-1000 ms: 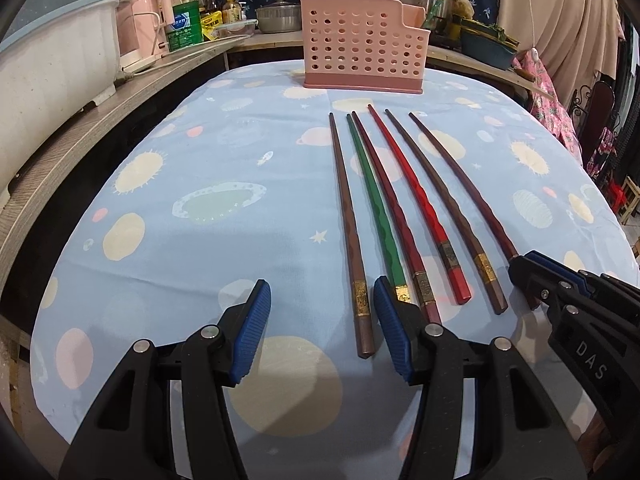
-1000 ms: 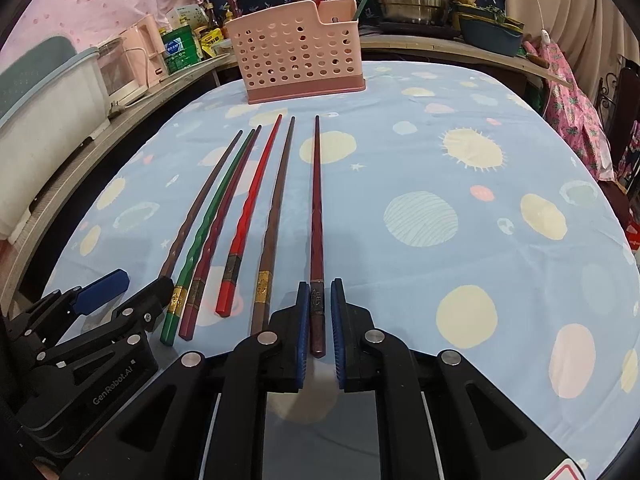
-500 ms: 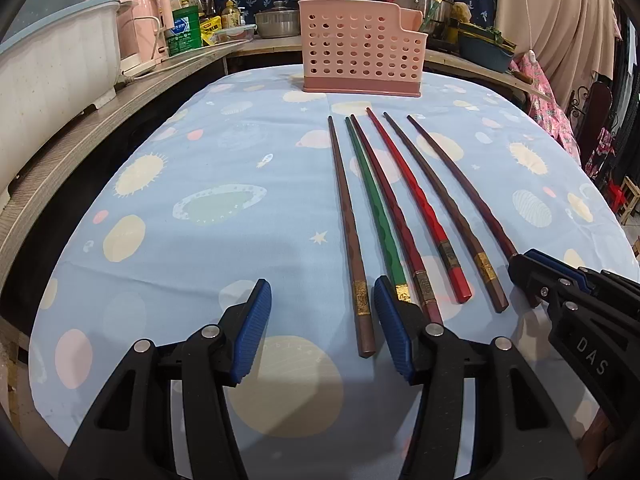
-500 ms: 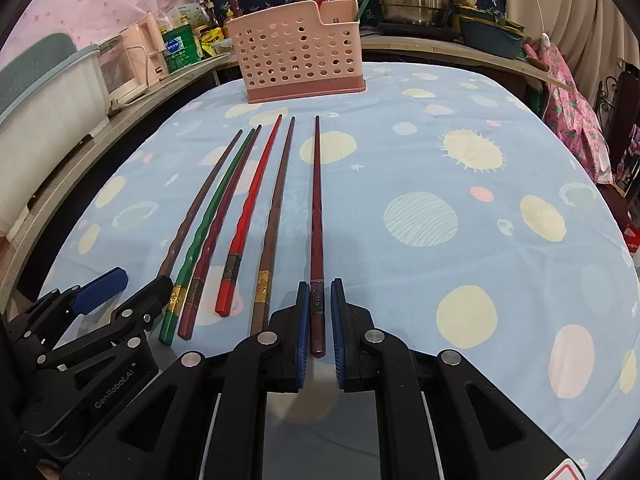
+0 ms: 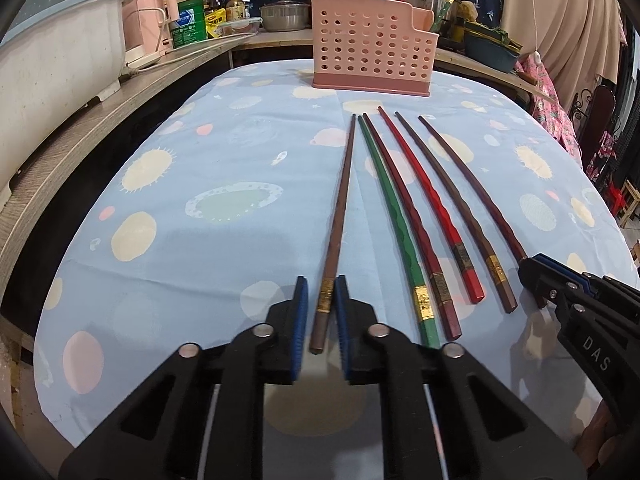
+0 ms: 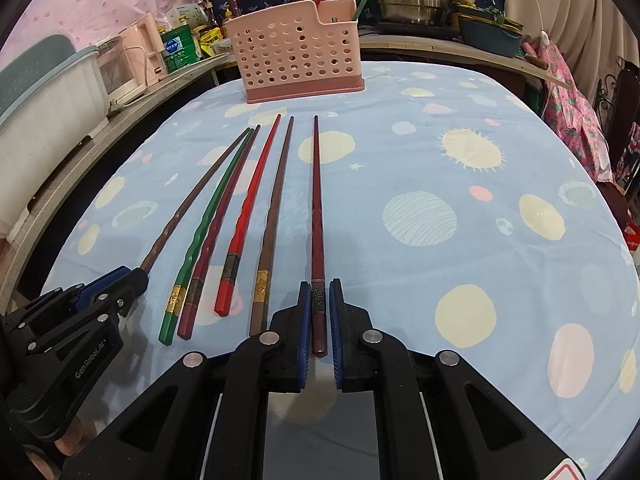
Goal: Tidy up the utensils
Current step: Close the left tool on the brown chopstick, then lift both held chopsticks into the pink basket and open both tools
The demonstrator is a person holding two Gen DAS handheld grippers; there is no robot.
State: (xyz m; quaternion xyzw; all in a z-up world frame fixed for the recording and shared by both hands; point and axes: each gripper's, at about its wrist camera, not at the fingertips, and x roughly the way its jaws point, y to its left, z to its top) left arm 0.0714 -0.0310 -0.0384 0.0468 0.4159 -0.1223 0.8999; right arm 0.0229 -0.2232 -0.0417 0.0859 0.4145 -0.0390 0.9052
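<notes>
**Both tools clamped on the outer chopsticks**

Six chopsticks lie in a fan on the desk (image 5: 168,272), their thick ends in the lower part of each frame. The brown chopstick (image 5: 338,216), leftmost in the row, sits between the blue pads of the left tool (image 5: 322,312); its jaws have just been closing and now press on the gold-banded end. The right tool (image 6: 319,320) is together on the dark red chopstick (image 6: 317,208), the rightmost one.

I judge the step as the pick-up, with the lift not yet begun. The next move calls for raising both sticks level and carrying them to the pink basket (image 5: 372,44) at the upper centre.

The sticks are thin, lacquered, with a wavy twisted body. The basket is perforated plastic; the cloth is soft, blue, with pale planets.
</notes>
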